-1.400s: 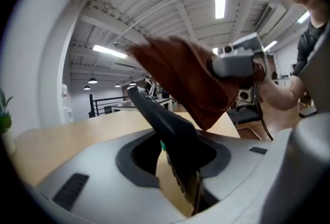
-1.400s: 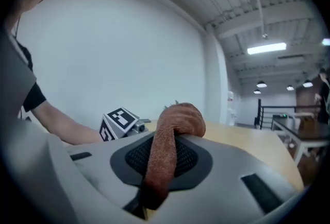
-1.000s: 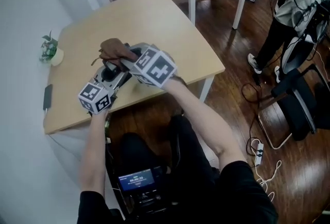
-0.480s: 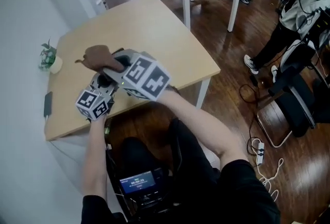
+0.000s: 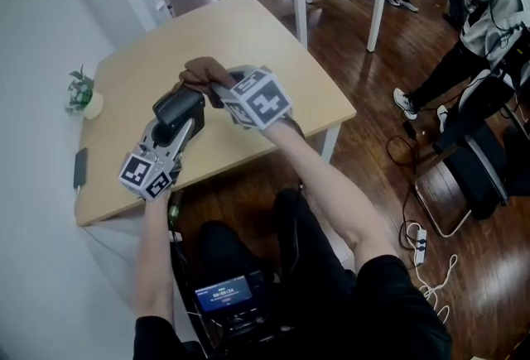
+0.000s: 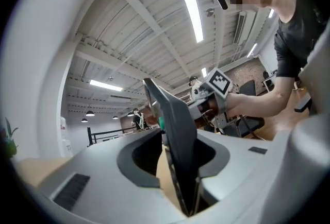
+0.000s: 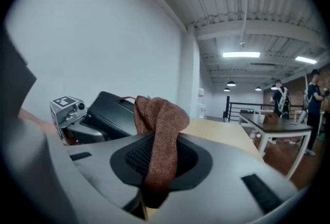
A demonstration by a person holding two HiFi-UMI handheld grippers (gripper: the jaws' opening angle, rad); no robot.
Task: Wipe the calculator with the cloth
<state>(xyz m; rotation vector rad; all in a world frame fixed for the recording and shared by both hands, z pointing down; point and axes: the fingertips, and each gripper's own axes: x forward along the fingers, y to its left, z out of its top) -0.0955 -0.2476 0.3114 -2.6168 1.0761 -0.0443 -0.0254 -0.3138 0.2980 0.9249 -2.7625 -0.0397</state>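
Left tongs [image 5: 171, 129] clamped edgewise on the calculator [image 5: 178, 104], right tongs [image 5: 222, 89] pinching the cloth [image 5: 204, 69] (bunched): hard wiping may lever the calculator loose or drag the cloth free.

Cloth [image 5: 205, 69] beside calculator [image 5: 175, 108], above table [image 5: 248, 27]

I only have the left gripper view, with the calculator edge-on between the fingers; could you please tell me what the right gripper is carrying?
Observer: The right gripper is shut on a brown cloth that bunches up above it.
Operator: Thank you. How near is the cloth to the calculator?
Observer: The head view puts it right at the calculator's far end; I cannot tell whether they touch.
Operator: Is anything else on the table?
Observer: A dark flat device lies by its left edge.
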